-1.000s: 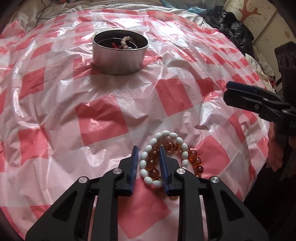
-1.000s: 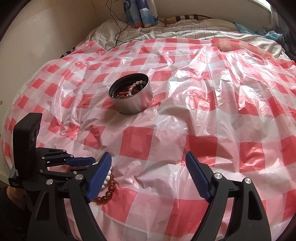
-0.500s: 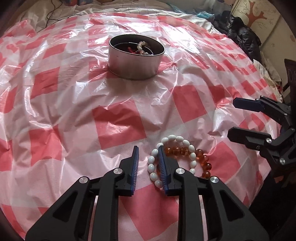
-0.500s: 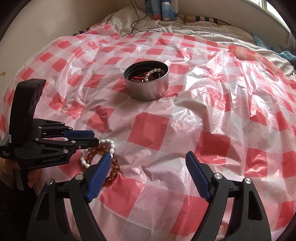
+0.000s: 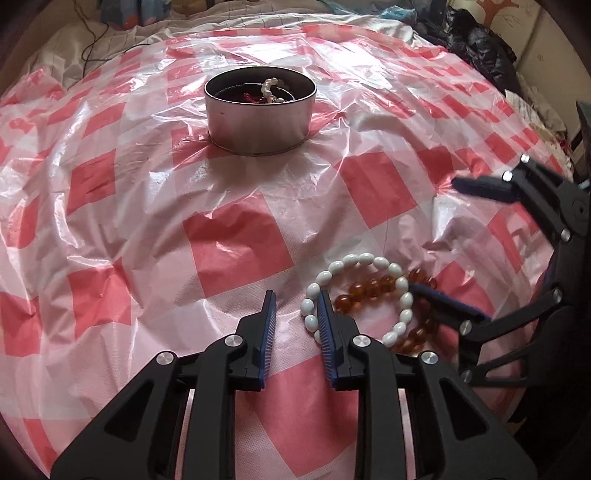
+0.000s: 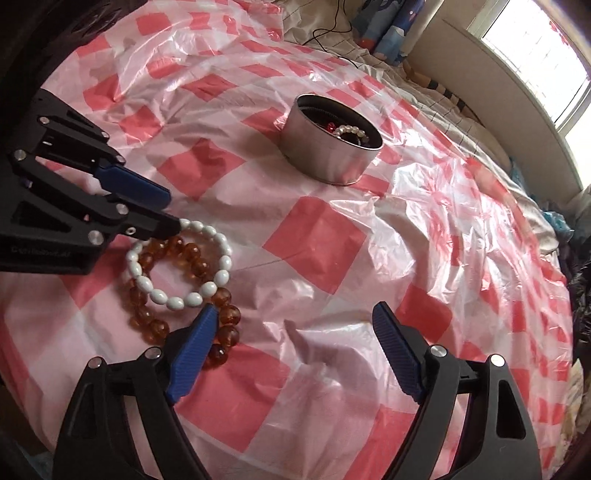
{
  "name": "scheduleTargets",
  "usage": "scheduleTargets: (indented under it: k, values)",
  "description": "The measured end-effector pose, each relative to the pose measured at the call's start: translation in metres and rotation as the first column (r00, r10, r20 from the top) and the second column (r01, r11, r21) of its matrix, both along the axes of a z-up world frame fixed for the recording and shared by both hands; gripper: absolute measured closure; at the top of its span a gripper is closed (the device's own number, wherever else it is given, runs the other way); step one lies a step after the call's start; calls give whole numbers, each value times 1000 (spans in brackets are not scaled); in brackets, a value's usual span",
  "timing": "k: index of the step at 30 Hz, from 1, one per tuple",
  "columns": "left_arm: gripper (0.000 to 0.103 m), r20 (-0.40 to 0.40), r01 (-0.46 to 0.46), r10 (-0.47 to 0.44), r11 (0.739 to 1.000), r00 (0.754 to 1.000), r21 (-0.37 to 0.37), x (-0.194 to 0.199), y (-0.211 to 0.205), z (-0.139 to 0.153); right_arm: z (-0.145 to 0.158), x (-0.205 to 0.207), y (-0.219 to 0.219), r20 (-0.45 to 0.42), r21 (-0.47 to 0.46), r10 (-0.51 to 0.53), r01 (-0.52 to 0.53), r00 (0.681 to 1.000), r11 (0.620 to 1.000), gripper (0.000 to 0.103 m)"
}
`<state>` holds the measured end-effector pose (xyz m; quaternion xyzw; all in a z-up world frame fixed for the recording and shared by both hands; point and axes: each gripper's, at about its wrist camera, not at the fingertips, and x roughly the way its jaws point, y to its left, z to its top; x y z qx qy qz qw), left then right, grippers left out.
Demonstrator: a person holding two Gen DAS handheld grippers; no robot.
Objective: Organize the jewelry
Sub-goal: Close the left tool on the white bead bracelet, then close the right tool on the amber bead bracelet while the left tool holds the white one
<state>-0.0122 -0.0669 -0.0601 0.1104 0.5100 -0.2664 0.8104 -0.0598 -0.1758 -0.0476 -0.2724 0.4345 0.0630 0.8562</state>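
A white bead bracelet (image 5: 365,257) (image 6: 224,263) lies across an amber bead bracelet (image 5: 369,290) (image 6: 229,314) on the red-checked plastic sheet. My left gripper (image 5: 295,314) (image 6: 171,210) stands narrowly open. Its right finger sits inside the white loop, and a few white beads lie loose in the gap. My right gripper (image 6: 295,332) (image 5: 437,234) is wide and its jaws are still opening, with only bare sheet between them. Its left finger rests over the amber beads. A round metal tin (image 5: 258,122) (image 6: 332,155) farther back holds a pearl strand and something red.
The crinkled plastic sheet (image 5: 236,251) covers a bed. Striped bedding and a black cable (image 6: 332,26) lie beyond it. Dark clothing (image 5: 476,40) is piled at the far right edge. A bright window (image 6: 535,48) stands behind the bed.
My right gripper rolled and came down toward the bracelets, one finger now at the amber beads. The left gripper kept its place, tilting a little.
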Motion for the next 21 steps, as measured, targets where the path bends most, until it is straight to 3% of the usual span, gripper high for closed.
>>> scheduleTargets:
  k: [2, 4, 7, 10, 14, 17, 18, 20, 21]
  values:
    - [81, 72, -36, 29, 995, 997, 95, 0, 0, 0, 1, 5, -10, 39, -76, -41, 44, 998, 996, 20]
    - [81, 111, -103, 89, 985, 990, 136, 5, 9, 2, 6, 9, -22, 54, -83, -87, 91, 995, 992, 20]
    - [81, 61, -134, 132, 990, 989, 37, 12, 24, 8, 18, 10, -33, 0, 104, -65, 65, 998, 992, 20]
    - [81, 27, -100, 99, 995, 995, 12, 11, 20, 4, 23, 14, -34, -81, 286, -18, 41, 997, 957, 20]
    - [73, 32, -58, 57, 997, 998, 50, 6, 7, -4, 19, 19, -36, -150, 384, -5, 63, 989, 921, 20]
    - [73, 15, -66, 66, 997, 998, 29, 8, 9, -4, 11, 22, -45, -207, 448, -23, 115, 978, 886, 21]
    - [73, 13, -68, 67, 997, 998, 24, 8, 9, -4, 8, 23, -46, -219, 456, -28, 127, 975, 881, 23]
    - [73, 11, -69, 69, 997, 998, 19, 7, 9, -4, 2, 25, -47, -235, 431, -42, 142, 971, 891, 49]
    - [81, 7, -65, 65, 998, 998, 13, 7, 9, -4, 1, 24, -47, -229, 421, -48, 144, 972, 895, 56]
